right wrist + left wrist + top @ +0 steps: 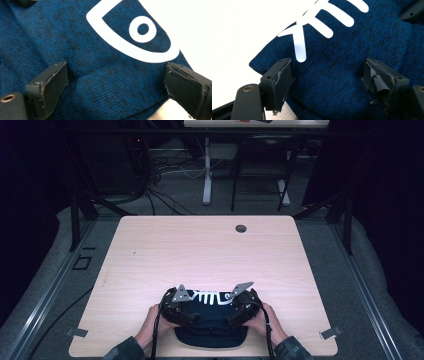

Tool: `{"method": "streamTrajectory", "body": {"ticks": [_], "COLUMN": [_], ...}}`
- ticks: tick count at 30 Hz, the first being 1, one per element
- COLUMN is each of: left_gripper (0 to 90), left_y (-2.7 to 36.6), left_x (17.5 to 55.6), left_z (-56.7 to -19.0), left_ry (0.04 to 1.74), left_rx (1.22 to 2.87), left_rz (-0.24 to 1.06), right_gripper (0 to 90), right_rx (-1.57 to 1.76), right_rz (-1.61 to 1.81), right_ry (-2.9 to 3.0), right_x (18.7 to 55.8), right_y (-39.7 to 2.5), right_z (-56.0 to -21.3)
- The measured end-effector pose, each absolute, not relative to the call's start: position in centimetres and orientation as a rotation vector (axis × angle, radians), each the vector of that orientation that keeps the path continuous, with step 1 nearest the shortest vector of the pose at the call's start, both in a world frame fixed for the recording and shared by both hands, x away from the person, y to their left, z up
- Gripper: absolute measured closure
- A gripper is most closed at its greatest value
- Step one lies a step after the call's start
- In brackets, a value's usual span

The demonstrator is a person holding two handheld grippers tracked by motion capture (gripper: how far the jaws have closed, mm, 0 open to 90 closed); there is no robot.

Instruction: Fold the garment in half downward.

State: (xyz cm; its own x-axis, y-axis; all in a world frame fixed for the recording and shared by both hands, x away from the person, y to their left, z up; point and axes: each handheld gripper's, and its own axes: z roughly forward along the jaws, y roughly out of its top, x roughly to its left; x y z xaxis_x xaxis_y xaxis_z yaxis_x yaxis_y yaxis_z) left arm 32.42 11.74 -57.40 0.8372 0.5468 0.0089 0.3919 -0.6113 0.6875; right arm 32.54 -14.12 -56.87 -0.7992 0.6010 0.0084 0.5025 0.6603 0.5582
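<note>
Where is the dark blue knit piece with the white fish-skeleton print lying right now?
In the high view the blue knit piece lies at the table's near edge, centred, between the left gripper and right gripper, both open over it.

Left tool (179, 306) and right tool (244, 306) — jaws spread wide — angled inward.

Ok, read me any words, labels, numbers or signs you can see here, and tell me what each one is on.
No readable words or numbers anywhere.
White print on the dark blue knitted fabric: a fish-skeleton drawing, not text. Its ribs appear in the left gripper view, its head with a ring eye in the right gripper view.
The items on the far table at the top of the high view are too small and blurred to read.
</note>
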Motion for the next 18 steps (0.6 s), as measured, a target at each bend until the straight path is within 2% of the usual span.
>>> {"method": "streamTrajectory", "body": {"ticks": [13, 18], "left_gripper": [17.6, 15.6], "left_y": [11.0, 10.5], "left_x": [36.6, 38.0], "left_z": [-57.7, -57.5], "left_ry": [0.752, 0.758], "left_rx": [2.263, 2.285], "left_rz": [0.318, 0.313], "right_gripper": [0.6, 0.6], "right_rx": [1.068, 1.070], "right_rz": [0.838, 0.823], "right_ry": [2.628, 2.588], "right_x": [37.6, 38.3], "right_y": [-15.3, -15.5], "right_z": [-57.4, -57.3]}}
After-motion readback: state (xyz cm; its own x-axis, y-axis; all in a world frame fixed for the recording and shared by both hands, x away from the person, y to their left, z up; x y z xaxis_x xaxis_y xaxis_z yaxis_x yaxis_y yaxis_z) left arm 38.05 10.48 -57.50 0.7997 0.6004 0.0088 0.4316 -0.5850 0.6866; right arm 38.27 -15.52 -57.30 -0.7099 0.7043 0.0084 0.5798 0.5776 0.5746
